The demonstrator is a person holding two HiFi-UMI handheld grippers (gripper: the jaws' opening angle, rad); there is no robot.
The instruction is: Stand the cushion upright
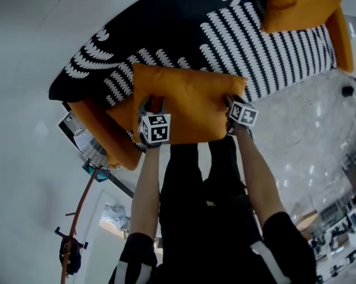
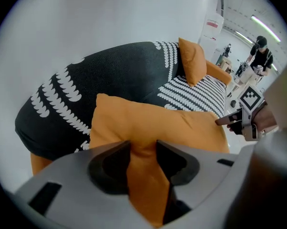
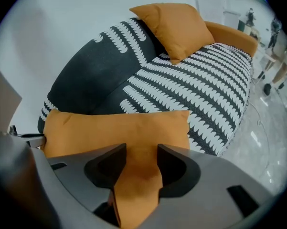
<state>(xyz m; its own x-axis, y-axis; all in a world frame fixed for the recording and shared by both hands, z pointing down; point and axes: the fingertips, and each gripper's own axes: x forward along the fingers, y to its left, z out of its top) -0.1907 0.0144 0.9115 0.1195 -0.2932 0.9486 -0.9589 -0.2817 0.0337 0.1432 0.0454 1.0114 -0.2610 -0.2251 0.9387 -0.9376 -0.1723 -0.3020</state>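
Observation:
An orange cushion (image 1: 189, 102) rests on the black-and-white sofa seat (image 1: 266, 46), its near edge toward me. My left gripper (image 1: 153, 106) is at that edge's left end, my right gripper (image 1: 232, 102) at the right end. In the left gripper view the jaws (image 2: 143, 151) stand wide with a fold of the cushion (image 2: 153, 123) filling the gap. The right gripper view shows the same: a fold of cushion (image 3: 133, 128) lies between the wide jaws (image 3: 142, 156). I cannot see either pair of pads squeezing the fabric.
A second orange cushion (image 1: 302, 5) leans upright at the sofa's far end. Orange armrests (image 1: 109, 138) (image 1: 342, 37) bound the seat. The dark patterned backrest (image 2: 100, 80) stands against a white wall. Grey floor (image 1: 308, 141) lies to the right, with a person (image 2: 260, 56) and tables far off.

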